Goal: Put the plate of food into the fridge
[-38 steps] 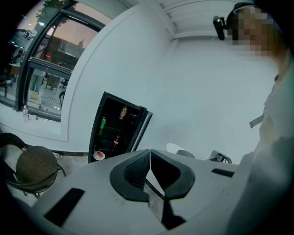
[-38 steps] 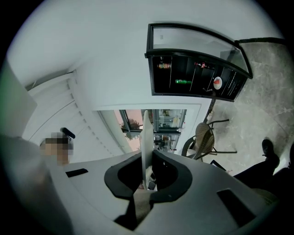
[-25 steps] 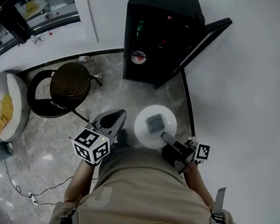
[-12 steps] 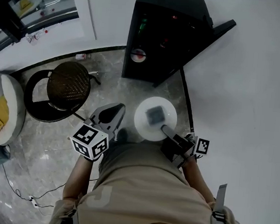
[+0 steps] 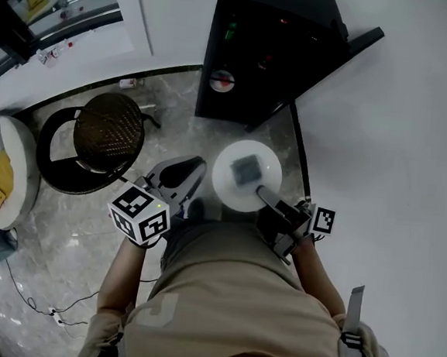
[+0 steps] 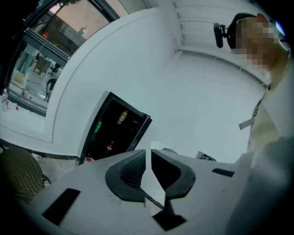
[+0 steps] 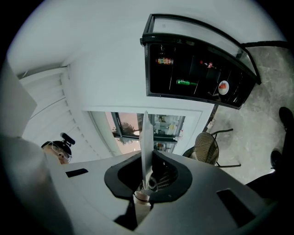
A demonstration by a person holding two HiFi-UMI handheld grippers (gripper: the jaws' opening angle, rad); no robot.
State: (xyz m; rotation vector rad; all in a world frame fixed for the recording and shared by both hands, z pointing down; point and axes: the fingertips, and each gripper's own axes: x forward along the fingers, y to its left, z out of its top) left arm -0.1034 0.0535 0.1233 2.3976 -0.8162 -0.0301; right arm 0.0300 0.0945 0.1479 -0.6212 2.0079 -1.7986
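Being carried toward the open fridge (image 5: 253, 60), the plate (image 5: 226, 188) is clamped by its near rim in the right gripper (image 5: 262, 194), apparently level so the food (image 5: 247, 170) stays put; the left gripper (image 5: 178, 179) is held aside, jaws together, empty.

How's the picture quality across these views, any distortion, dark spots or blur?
Head view: sharp and evenly lit, but the fridge interior is nearly black. Left gripper view: heavy fisheye, dark corners, a mosaic patch at upper right. Right gripper view: round black vignette, bowed fridge, plate seen edge-on.
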